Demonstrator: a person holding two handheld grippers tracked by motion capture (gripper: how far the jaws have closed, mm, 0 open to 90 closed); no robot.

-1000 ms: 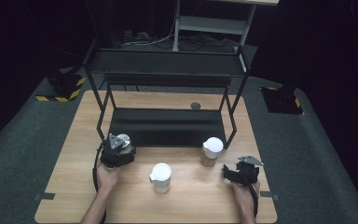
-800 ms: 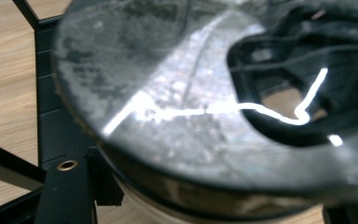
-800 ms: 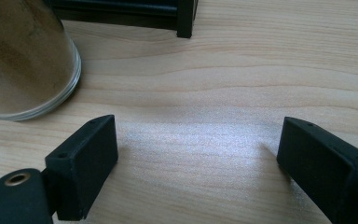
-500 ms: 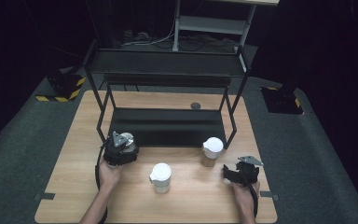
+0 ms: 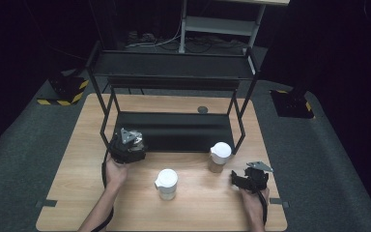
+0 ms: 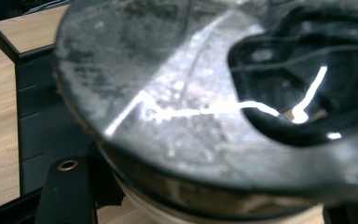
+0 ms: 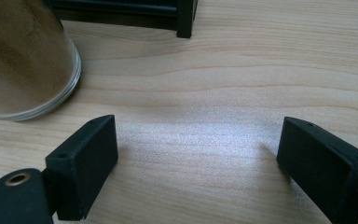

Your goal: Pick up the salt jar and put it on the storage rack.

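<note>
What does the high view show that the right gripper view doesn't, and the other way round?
The high view gives the whole black rack, the left gripper at its lower shelf, a white-lidded cup mid-table, and the person's forearms. The right gripper view gives the close look: the right gripper with jaws wide apart and nothing between them, and the brown cup with its clear bottom edge on the wood. Both show the wooden table, a rack foot and that brown cup.

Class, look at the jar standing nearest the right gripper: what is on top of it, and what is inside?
A white lid caps the jar. The right gripper view shows brown powder behind its clear wall. How full it is under the lid cannot be seen.
</note>
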